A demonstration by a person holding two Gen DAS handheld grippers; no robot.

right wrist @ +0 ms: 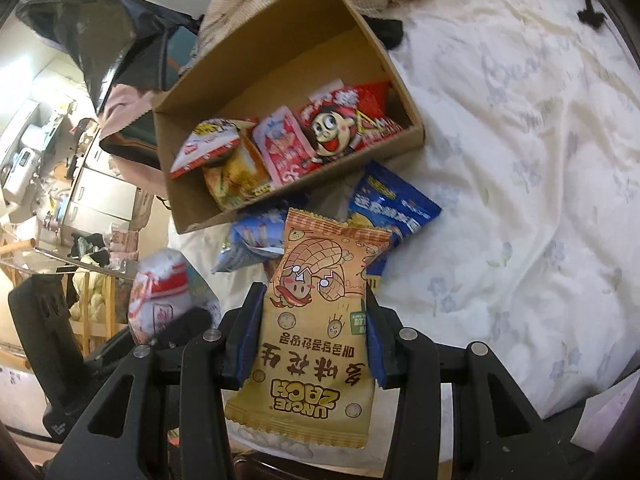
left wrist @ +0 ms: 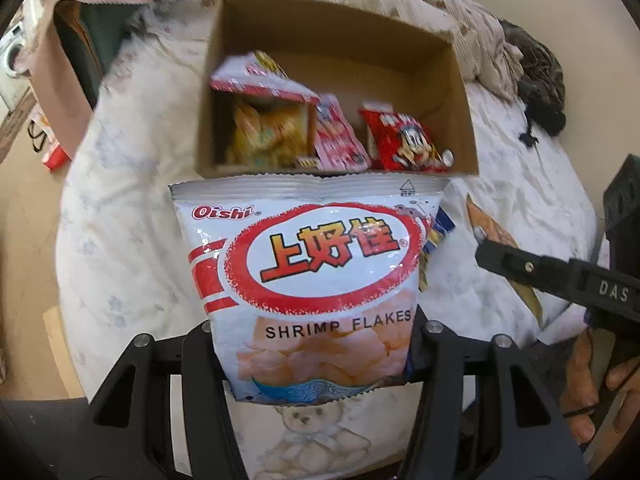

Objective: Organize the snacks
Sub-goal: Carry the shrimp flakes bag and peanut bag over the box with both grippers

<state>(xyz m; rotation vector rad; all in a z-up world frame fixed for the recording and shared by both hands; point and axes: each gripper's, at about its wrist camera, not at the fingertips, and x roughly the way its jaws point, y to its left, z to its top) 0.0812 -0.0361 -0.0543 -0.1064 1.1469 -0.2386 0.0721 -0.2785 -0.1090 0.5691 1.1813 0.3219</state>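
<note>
1. Snacks go in the box (left wrist: 460,92) on the bed (right wrist: 520,160); some lie inside already.
2. Left gripper (left wrist: 316,356) squeezes the shrimp bag (left wrist: 316,264), held up just before the box.
3. Right gripper (right wrist: 308,344) squeezes the peanut bag (right wrist: 320,320).
4. Lift each bag over the rim, then let go gently.
5. Blue bags (right wrist: 392,204) wait by the box.

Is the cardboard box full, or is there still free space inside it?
Partly filled. The cardboard box holds several snack packets along its near side, and its far half shows bare cardboard.
</note>
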